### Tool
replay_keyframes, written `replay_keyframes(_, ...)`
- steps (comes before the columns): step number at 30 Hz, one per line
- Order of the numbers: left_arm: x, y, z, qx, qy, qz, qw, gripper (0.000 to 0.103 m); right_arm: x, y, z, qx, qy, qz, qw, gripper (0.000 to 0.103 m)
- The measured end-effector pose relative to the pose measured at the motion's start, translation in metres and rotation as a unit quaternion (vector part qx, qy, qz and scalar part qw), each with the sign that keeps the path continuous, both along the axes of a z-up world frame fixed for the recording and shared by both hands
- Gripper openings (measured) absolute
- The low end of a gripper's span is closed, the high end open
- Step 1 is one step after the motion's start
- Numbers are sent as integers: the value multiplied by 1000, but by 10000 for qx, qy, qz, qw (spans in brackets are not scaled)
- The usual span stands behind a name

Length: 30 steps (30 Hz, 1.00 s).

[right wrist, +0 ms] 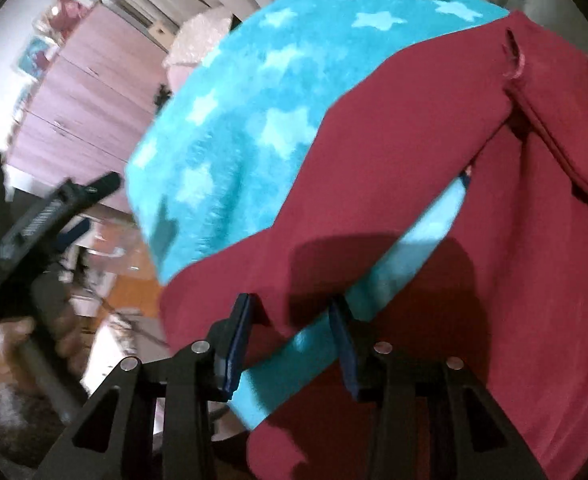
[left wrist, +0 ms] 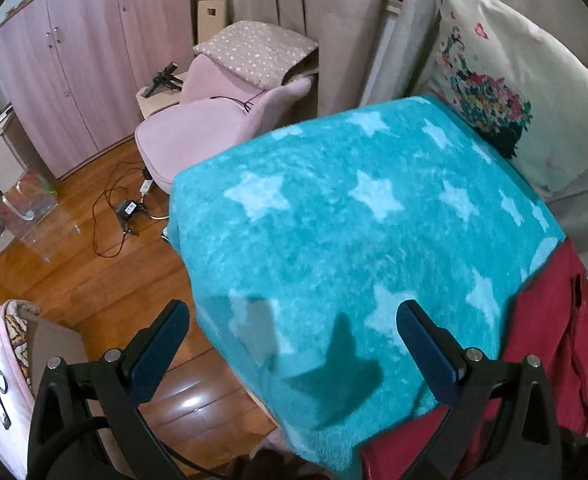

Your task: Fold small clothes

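Maroon garment (right wrist: 434, 184), looks like small trousers or shorts, lies spread on the teal star-print fleece blanket (left wrist: 334, 200) that covers the work surface, toward its right side. My right gripper (right wrist: 294, 344) sits low at the near edge of the garment, fingers parted with a fold of maroon cloth and a strip of blanket between them; not clamped yet as far as I can tell, though the view is blurry. My left gripper (left wrist: 294, 344) hovers wide apart over bare blanket, holding nothing, garment edge just beside its right finger (left wrist: 426, 348).

Risks, my judgement:
- Right fingers could pinch blanket along with garment, since both fill the gap. Lifting then drags the blanket and ruins the fold.
- Fleece is grippy and the garment thin, so a pull may bunch it rather than slide it flat.
- Garment already has a crease running from its slit (right wrist: 514, 56) downward; folding over that gives a crooked result.
- Left gripper is near the blanket's floor-side edge, wooden floor (left wrist: 74, 280) below; a tug that way could pull cloth off the surface.
- Motion blur on the right view suggests fast movement, so overshoot is possible.
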<state>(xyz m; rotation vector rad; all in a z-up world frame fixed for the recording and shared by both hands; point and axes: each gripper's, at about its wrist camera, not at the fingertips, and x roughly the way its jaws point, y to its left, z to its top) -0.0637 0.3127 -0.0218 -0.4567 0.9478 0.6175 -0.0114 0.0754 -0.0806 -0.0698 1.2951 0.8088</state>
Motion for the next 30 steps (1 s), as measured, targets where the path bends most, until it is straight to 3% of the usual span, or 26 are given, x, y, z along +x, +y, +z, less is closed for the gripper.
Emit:
replay_keyframes(1,0,0,0,12,1,-25,10000,103,2,5,0,-45,-72,-28,10000,29)
replay_keyframes(2,-2,0,1,78,7,-46,10000,103,5,11,3,-61,-187,-8,9998,14)
replay_keyframes(3,-4,1,1,129,18,-46,9999,103,8,19,7,-78,-286,37,9996,11)
replay_keyframes(10,-19,28,2,197,106,185,9996,103,40,119,48,-79,-1562,549,9862,10)
replay_keyframes(12,-21,35,3,206,92,221,9995,103,46,153,49,-171,-1859,753,9795,14)
replay_keyframes(13,-22,39,4,197,74,223,9995,103,48,166,47,-235,-1901,855,9778,20)
replay_keyframes(14,-22,41,4,179,51,215,9996,103,52,178,44,-246,-1813,953,9785,35)
replay_keyframes(15,-22,43,3,160,31,203,9997,103,54,183,44,-194,-1671,1017,9805,43)
replay_keyframes(16,-21,45,2,113,3,177,9998,103,55,186,44,-65,-1551,1029,9825,43)
replay_keyframes(21,-6,48,-2,-251,-208,-90,9994,103,59,149,65,425,-1382,707,9870,45)
replay_keyframes(27,30,39,-10,-449,-400,-753,9953,103,86,66,64,281,-1035,-504,9930,46)
replay_keyframes(30,45,30,-20,-300,-182,-1221,9919,103,85,25,61,183,-971,-928,9908,46)
